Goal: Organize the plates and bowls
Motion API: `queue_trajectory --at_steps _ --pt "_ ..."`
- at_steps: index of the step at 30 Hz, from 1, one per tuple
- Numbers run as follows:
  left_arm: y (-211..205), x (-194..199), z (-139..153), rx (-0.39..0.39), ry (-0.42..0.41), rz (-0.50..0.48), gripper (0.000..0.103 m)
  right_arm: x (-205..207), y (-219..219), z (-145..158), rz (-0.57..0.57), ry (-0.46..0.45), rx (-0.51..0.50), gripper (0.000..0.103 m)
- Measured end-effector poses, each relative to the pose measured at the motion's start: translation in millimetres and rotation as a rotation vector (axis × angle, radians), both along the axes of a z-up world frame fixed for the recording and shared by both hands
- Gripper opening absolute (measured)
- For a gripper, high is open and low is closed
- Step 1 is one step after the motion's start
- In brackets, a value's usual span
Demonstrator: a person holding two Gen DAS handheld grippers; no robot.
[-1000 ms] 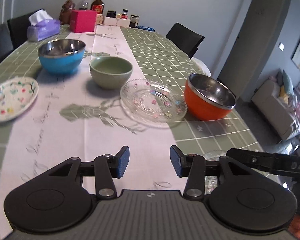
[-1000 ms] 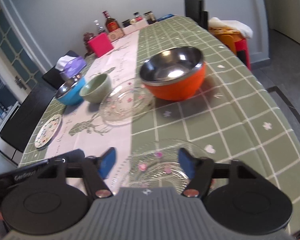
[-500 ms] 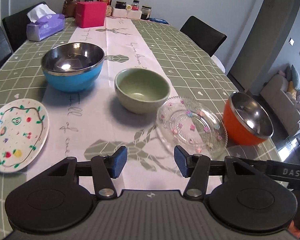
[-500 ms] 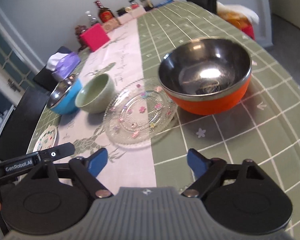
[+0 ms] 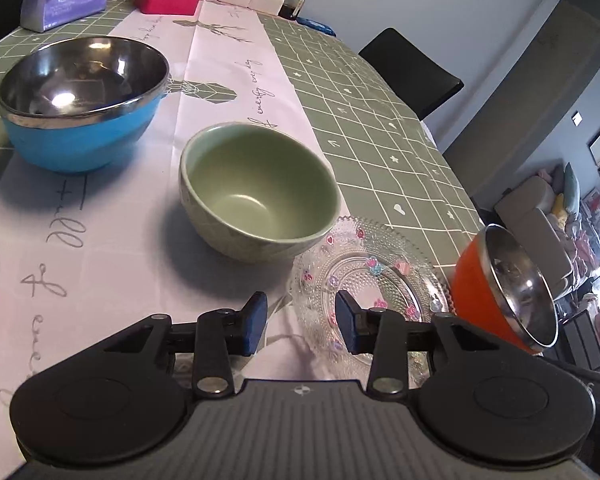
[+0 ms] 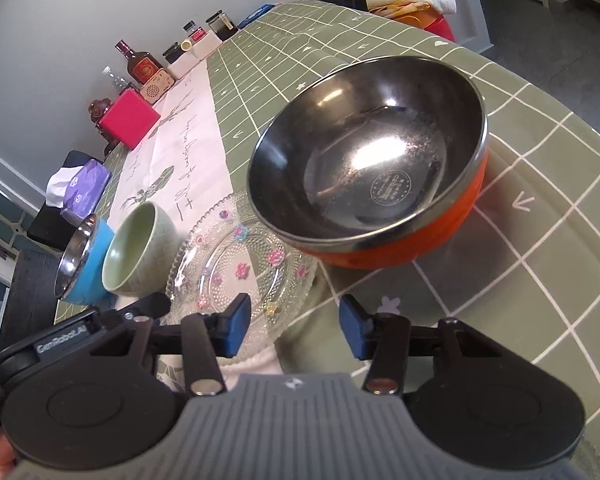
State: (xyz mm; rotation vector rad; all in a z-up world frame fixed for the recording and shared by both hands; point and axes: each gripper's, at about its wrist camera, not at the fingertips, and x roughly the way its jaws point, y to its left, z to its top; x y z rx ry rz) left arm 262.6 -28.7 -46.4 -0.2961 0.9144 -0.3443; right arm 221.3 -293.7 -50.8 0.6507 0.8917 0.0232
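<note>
— Where's the clear glass plate with coloured flowers point(image 5: 370, 280)?

— On the table's pale runner, just beside the sage-green ceramic bowl point(image 5: 260, 192) and the orange steel-lined bowl point(image 6: 366, 164). The blue steel-lined bowl point(image 5: 82, 102) sits farther left.

— And my tools?

— My left gripper point(image 5: 301, 318) hangs spread over the plate's near rim, holding nothing. My right gripper point(image 6: 294, 326) gapes empty before the orange bowl.
</note>
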Motion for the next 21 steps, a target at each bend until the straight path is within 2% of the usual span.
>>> queue_trajectory --at_steps 2,5,6,7,8,10,18,21 --pt "-4.1 4.2 -2.6 0.015 -0.004 -0.012 0.044 1.5 -1.9 -1.5 -0.005 0.002 0.000 0.041" --pt "-8.9 10.5 -5.4 0.018 -0.018 -0.021 0.038 2.7 -5.1 -2.9 -0.010 -0.002 0.014 0.038" --pt "-9.6 11.3 -6.1 0.015 -0.019 -0.021 0.030 3.9 -5.5 -4.0 -0.008 -0.003 0.019 0.036" --pt "-10.5 11.5 -6.9 0.012 -0.017 -0.023 0.023 4.6 -5.7 -5.3 -0.005 0.000 0.024 0.029" --pt "-11.1 11.0 -7.2 0.015 -0.016 -0.024 0.022 5.1 -6.4 -7.0 -0.003 0.007 0.035 0.020" --pt "-11.1 7.9 -6.7 0.027 -0.021 -0.016 0.015 4.5 -7.5 -11.2 0.006 0.018 0.071 0.010" --pt "-1.0 -17.8 -0.9 0.060 -0.017 -0.006 0.012 -7.4 0.9 -7.8 0.042 0.035 0.069 0.009" --pt "3.9 -35.6 3.8 0.107 -0.022 -0.016 0.012 -14.3 6.8 -6.7 0.076 0.047 0.067 0.009"
